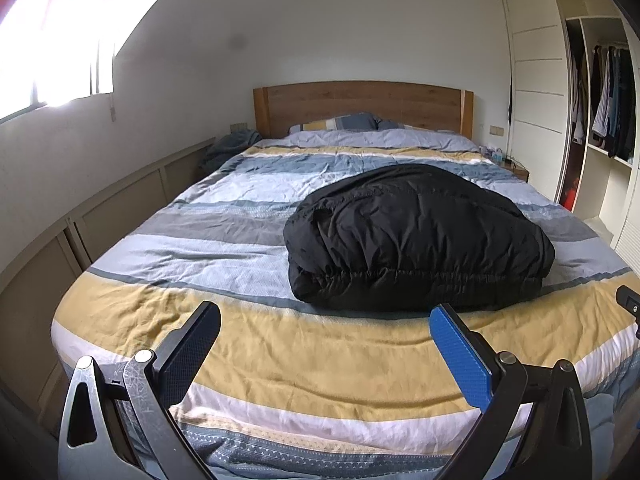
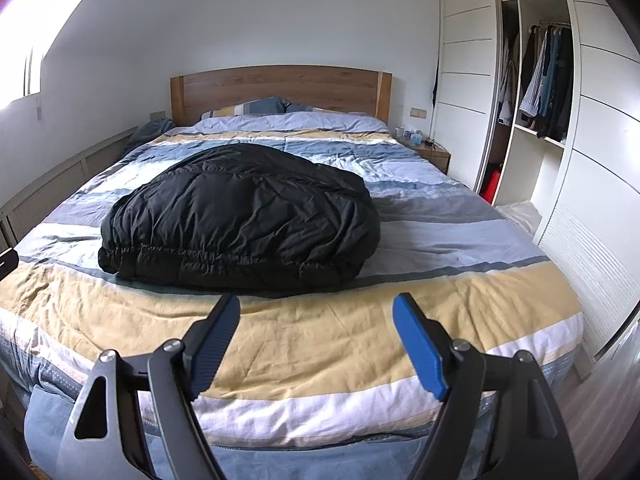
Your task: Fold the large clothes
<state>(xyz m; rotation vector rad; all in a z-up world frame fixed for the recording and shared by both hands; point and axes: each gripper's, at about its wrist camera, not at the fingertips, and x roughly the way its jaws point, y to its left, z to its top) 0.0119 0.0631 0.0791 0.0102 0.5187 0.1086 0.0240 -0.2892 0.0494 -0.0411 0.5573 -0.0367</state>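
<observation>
Left gripper (image 1: 326, 316) spread wide, nothing between the pads, hovering above the yellow band at the foot of the bed (image 1: 120, 312). Right gripper (image 2: 316, 308) likewise wide open and empty, over the same yellow band, tips short of the cloth. Neither touching anything.

Just beyond both sets of fingertips: black puffer jacket (image 1: 416, 236), already bundled into a thick, rounded packet, elastic hem facing the grippers, lying on the striped duvet (image 2: 440, 216) near the foot, toward the right half of the mattress as seen from the left wrist. Apart from both tools. Looks folded, or nearly so; hard to judge whether sleeves are tucked inside.

Risks from here, as judgement only:
- Springy filling. Trapped air likely to push the top layer back open once released or nudged, undoing the fold.
- Slick shell fabric. Pinch on one thin layer liable to slip, or to lift the top flap alone and peel the bundle apart.
- Bite taken too deep: duvet caught along with the hem, dragging bedding toward the edge.
- Uneven pull between the two sides: bundle twisting, skewing the fold line.
- Packet near the foot of the mattress; a tug toward the person could slide it off the edge.

Farther out: wooden headboard (image 2: 280, 88), open wardrobe (image 2: 536, 80) with hanging clothes at right, not involved.
</observation>
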